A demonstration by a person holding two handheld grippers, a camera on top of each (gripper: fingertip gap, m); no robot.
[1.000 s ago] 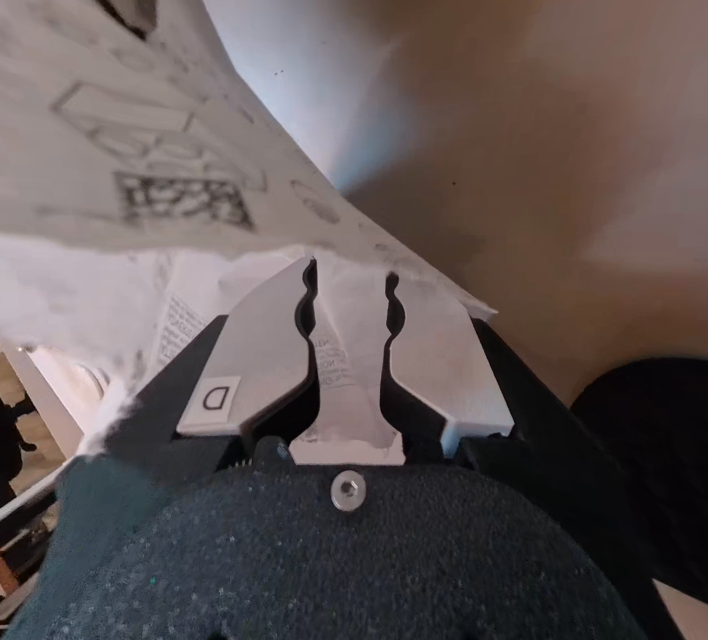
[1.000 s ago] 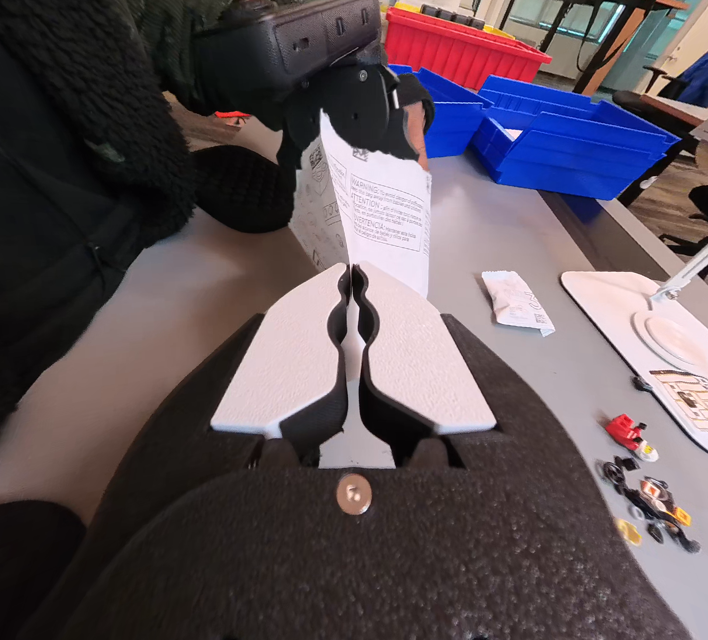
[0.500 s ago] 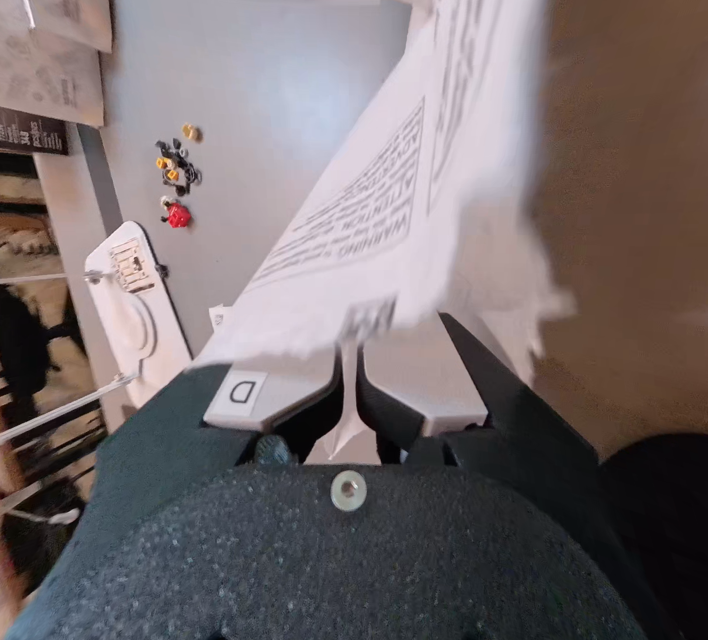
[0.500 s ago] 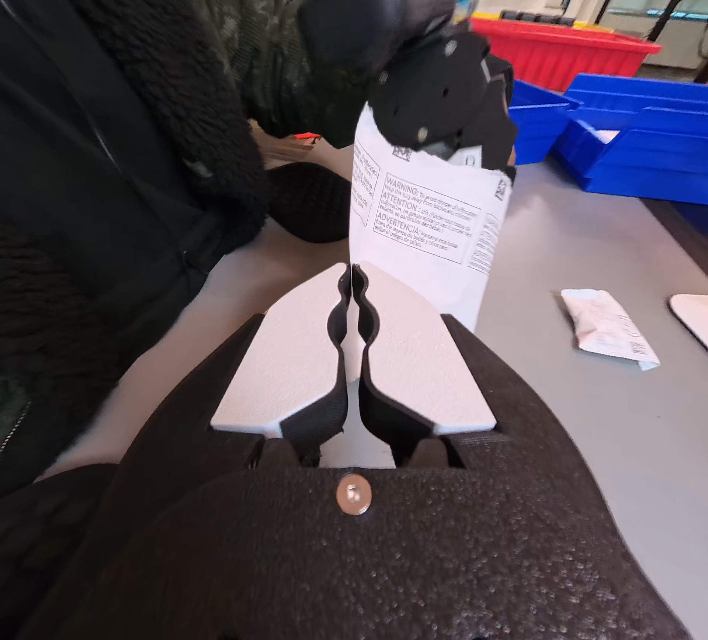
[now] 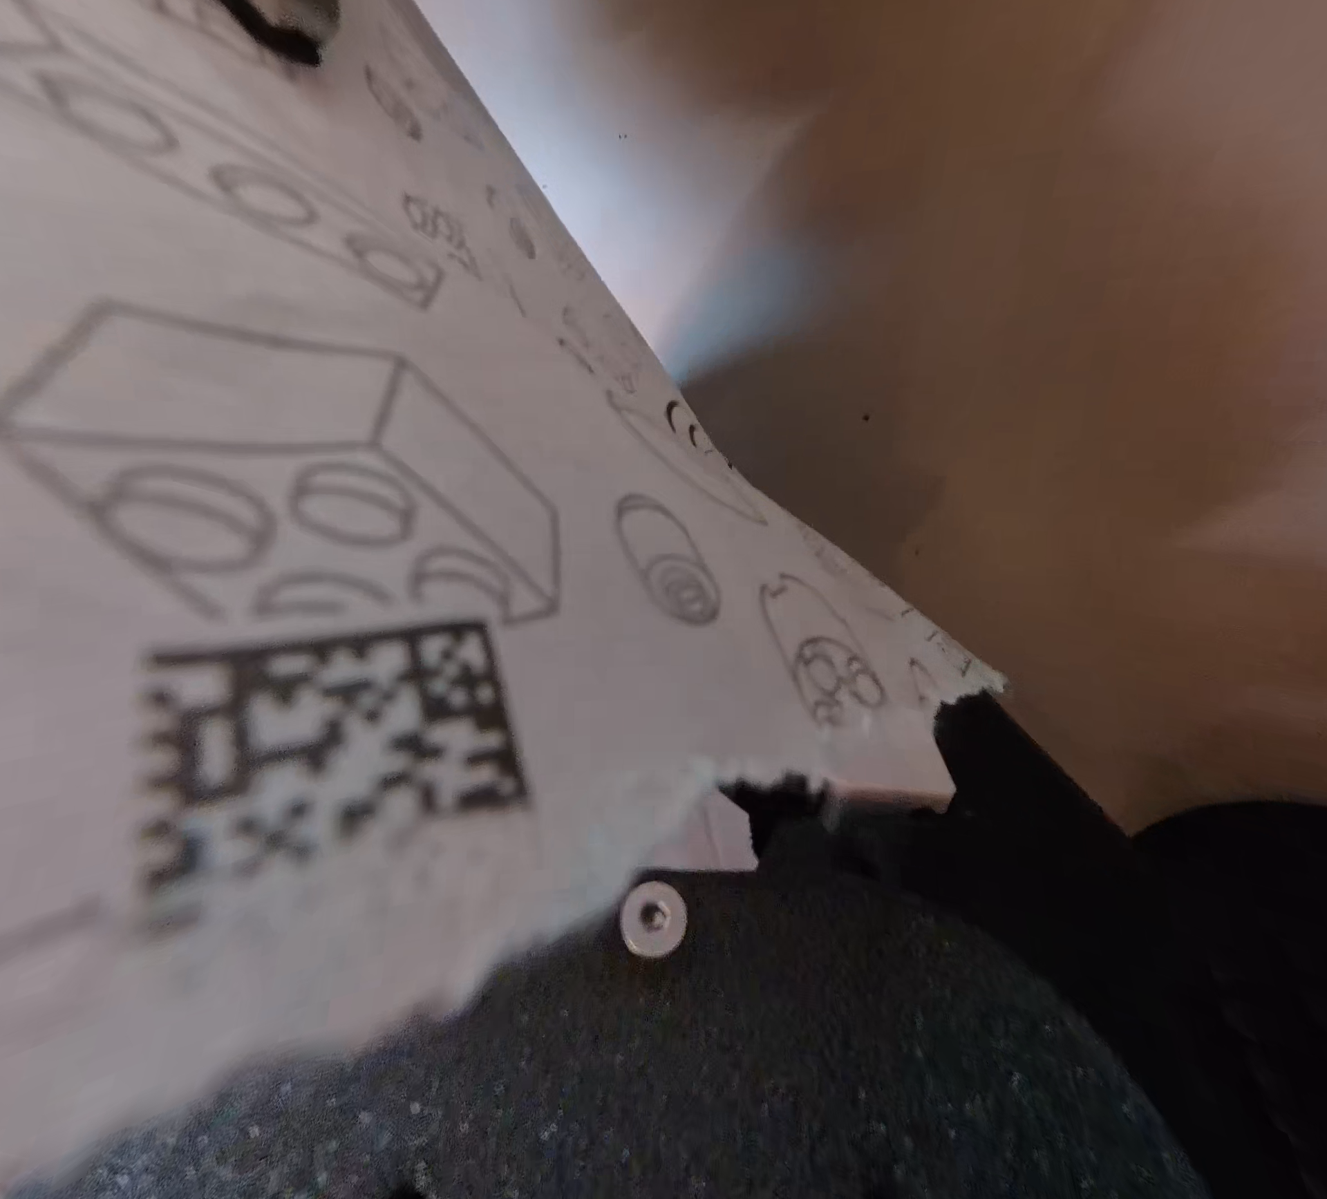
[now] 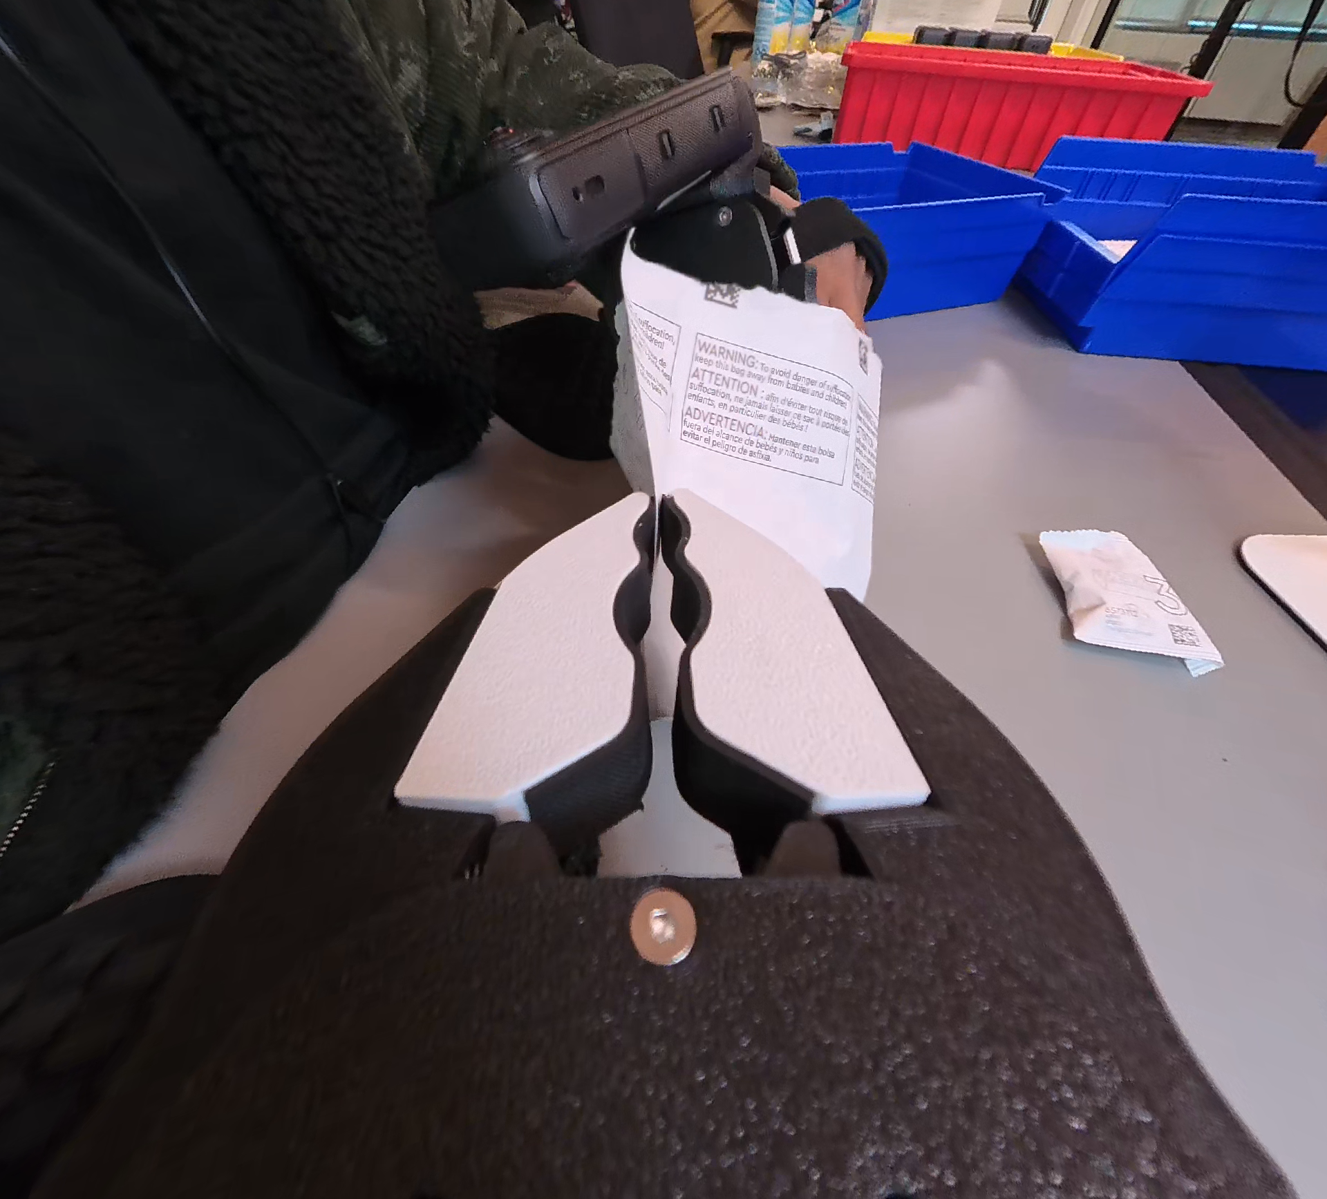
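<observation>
A white paper bag (image 6: 761,418) with printed warning boxes stands upright over the grey table (image 6: 1077,805). My right gripper (image 6: 657,504) is shut on its lower edge, and the thin sheet is pinched between the pads. The left gripper (image 6: 718,231) is at the bag's torn top edge, held by a person's gloved hand. In the left wrist view the bag (image 5: 359,518), printed with brick outlines and a code square, lies across the lens and hides the fingers. Only the gripper's black body (image 5: 718,1021) shows below it.
A small white packet (image 6: 1127,597) lies on the table to the right, next to a white pad (image 6: 1292,576). Blue bins (image 6: 1005,217) and a red bin (image 6: 1005,95) stand at the back. A person's dark fleece sleeve (image 6: 287,159) fills the left side.
Half a second ago the left gripper faced down at the table, its fingers shut on the bag. It has swung back and the bag now covers them. The right gripper stays shut on the bag.
</observation>
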